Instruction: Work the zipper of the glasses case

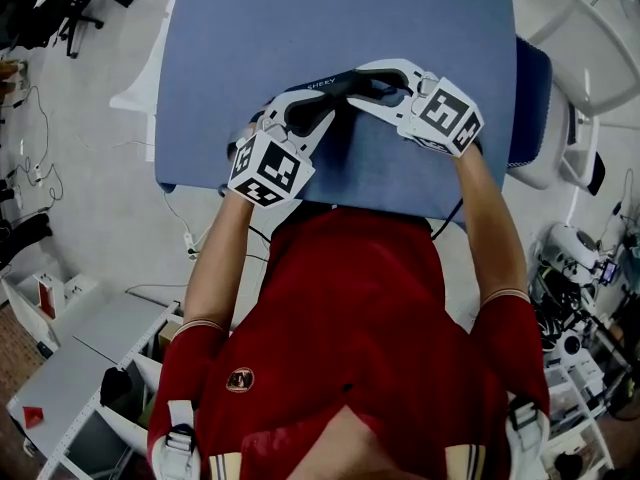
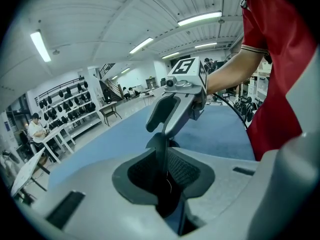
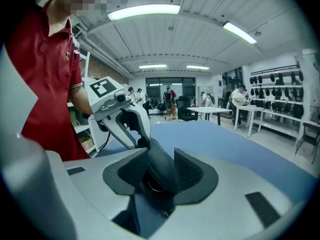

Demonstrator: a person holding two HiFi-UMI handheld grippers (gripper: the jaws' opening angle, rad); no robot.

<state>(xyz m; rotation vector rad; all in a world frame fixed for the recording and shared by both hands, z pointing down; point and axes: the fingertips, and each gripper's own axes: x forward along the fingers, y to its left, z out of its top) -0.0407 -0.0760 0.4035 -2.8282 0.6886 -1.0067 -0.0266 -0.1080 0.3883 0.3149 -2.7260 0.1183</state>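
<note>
A dark glasses case (image 1: 352,94) hangs between my two grippers above the blue table (image 1: 300,28). My left gripper (image 1: 325,108) comes in from the lower left and is shut on a thin edge of the case (image 2: 160,151), which stands upright between its dark pads (image 2: 187,169). My right gripper (image 1: 375,90) faces it from the right and is open. The case's rounded dark body (image 3: 161,166) lies between its jaws with a gap to the right-hand pad (image 3: 192,171). Each gripper shows in the other's view: the right gripper (image 2: 172,115) and the left gripper (image 3: 132,129). I cannot make out the zipper pull.
The table's near edge (image 1: 300,200) runs just in front of the person's red shirt. A blue and white chair (image 1: 545,98) stands at the table's right. White boxes and shelves (image 1: 70,368) sit on the floor at lower left. People and tables (image 3: 220,110) are far behind.
</note>
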